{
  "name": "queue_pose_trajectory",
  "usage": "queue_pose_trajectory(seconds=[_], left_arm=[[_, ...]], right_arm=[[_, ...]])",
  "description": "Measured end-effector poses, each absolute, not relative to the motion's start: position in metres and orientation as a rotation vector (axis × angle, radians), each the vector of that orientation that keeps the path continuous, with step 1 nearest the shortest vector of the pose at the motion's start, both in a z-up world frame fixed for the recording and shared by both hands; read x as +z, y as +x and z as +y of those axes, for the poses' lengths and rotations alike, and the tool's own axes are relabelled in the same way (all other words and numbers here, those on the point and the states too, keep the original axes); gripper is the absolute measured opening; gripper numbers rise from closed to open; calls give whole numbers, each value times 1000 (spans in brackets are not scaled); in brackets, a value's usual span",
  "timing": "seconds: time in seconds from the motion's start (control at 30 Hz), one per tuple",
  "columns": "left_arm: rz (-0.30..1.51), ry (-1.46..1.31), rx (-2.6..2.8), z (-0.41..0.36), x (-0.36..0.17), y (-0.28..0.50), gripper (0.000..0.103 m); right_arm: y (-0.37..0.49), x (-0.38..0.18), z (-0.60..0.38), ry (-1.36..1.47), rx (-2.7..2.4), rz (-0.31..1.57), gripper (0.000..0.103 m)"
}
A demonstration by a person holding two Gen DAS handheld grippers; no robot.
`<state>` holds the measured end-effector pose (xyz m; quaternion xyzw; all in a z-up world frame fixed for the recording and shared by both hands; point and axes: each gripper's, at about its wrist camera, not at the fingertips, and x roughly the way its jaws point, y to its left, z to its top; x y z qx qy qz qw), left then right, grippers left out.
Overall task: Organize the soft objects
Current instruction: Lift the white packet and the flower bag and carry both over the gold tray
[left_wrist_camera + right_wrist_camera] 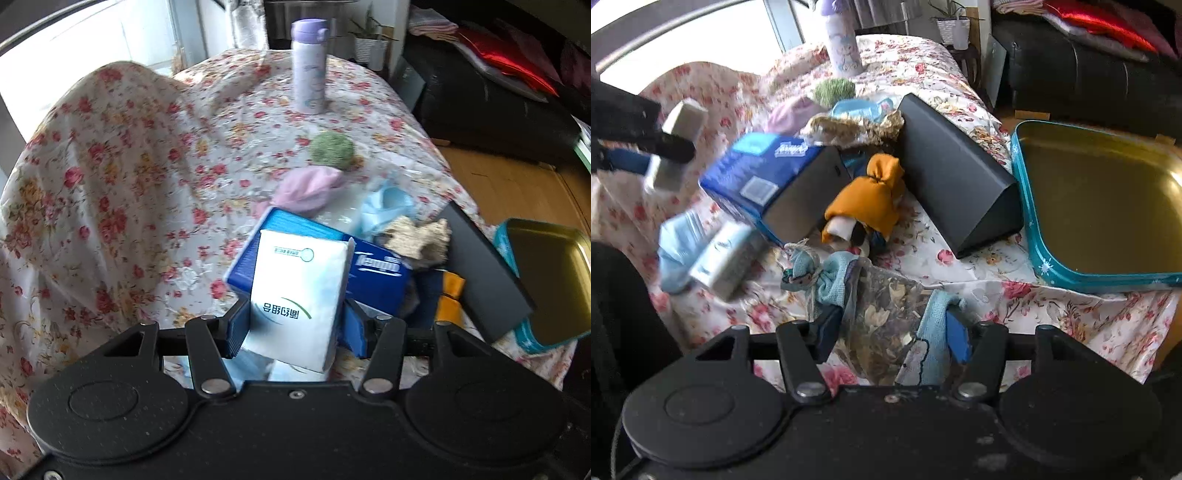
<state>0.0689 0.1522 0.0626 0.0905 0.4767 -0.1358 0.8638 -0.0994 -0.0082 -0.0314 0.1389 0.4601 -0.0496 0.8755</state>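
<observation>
My left gripper [295, 325] is shut on a white tissue pack [299, 291], held upright above the floral tablecloth [129, 184]. The right wrist view shows that same gripper [665, 147] blurred at the upper left, the pack [677, 144] in it. My right gripper [892, 336] is low over the cloth, its blue pads against a mesh sachet of dried petals [882, 321] trimmed in light blue fabric. Behind lie an orange cloth doll [871, 195], a green fuzzy ball [331, 149], a pink cloth [310, 188] and a beige fuzzy piece [417, 236].
An open teal tin with a gold inside [1100, 199] sits at the right table edge. A black box [956, 173] leans beside it, a blue tissue box [764, 173] to its left. A lilac bottle [309, 66] stands far back. A pale blue packet [713, 254] lies left.
</observation>
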Motion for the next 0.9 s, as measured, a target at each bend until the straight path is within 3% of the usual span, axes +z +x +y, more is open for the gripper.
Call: queue_pose_trajectory(seconds=[0.5, 0.9], left_arm=[[959, 277, -426, 85, 81, 37, 51], [931, 308, -532, 19, 87, 20, 51]], right_arm=[[-128, 20, -76, 384, -293, 756, 59], [-136, 11, -163, 434, -583, 654, 59]])
